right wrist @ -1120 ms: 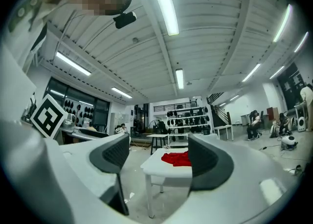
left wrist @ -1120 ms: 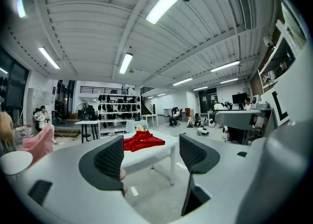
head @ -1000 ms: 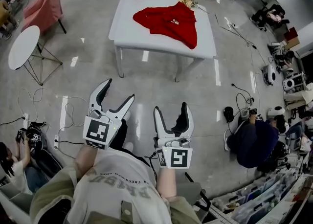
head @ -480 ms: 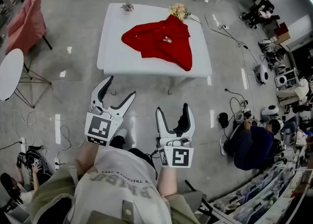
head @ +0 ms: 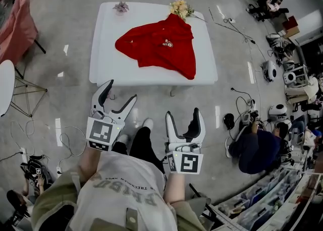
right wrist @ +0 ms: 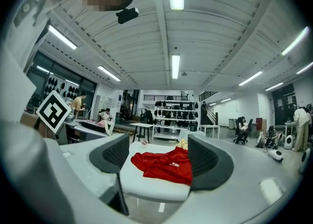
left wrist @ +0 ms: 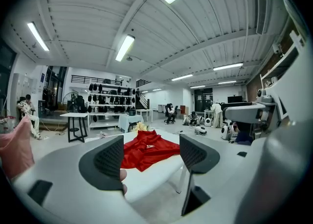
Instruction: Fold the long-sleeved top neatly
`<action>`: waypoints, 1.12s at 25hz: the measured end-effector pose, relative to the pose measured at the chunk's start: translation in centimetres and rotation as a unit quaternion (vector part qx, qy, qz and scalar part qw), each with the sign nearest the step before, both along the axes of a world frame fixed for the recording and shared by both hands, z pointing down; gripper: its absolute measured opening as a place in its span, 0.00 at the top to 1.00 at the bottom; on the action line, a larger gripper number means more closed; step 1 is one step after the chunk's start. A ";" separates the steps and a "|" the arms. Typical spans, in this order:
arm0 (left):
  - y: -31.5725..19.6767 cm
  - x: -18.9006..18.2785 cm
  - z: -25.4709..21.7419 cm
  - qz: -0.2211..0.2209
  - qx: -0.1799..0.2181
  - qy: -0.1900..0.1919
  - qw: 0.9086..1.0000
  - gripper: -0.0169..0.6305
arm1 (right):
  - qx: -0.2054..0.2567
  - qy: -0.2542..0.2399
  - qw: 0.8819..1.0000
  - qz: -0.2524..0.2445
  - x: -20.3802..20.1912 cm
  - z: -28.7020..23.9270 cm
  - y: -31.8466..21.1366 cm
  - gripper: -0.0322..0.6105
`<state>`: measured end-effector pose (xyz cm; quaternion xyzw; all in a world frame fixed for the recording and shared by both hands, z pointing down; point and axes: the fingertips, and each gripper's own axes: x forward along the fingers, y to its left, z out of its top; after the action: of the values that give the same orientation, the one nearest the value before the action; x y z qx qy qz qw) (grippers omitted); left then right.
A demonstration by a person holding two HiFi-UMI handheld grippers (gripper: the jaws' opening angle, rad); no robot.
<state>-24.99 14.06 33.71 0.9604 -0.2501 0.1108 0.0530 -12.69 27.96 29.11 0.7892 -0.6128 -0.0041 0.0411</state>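
Open floor [head: 151, 99] up to table [head: 103, 71]; flowers [head: 180, 8], small plant [head: 121, 7] along far edge.

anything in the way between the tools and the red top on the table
Nothing visible. The left tool and right tool are open above the floor, short of the white table where the red top lies. The flowers sit at the far edge, beyond the top.
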 end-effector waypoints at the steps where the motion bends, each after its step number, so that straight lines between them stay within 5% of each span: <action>1: -0.5 0.6 0.5 -0.003 -0.003 -0.004 1.000 0.45 | -0.004 -0.001 1.000 -0.003 0.9 0.5 -0.5 0.38; 17: -7.1 15.0 4.6 -0.111 -0.029 -0.048 0.992 0.45 | -0.016 -0.013 0.991 -0.136 17.5 4.4 -11.3 0.38; 28: -9.9 17.5 13.6 -0.136 -0.120 -0.149 0.972 0.45 | -0.103 -0.021 0.963 -0.248 18.1 11.6 -18.6 0.38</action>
<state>-7.46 4.14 47.29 0.8767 -0.3681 0.2737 0.1446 5.39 9.35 40.73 0.6039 -0.7872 0.0652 0.1066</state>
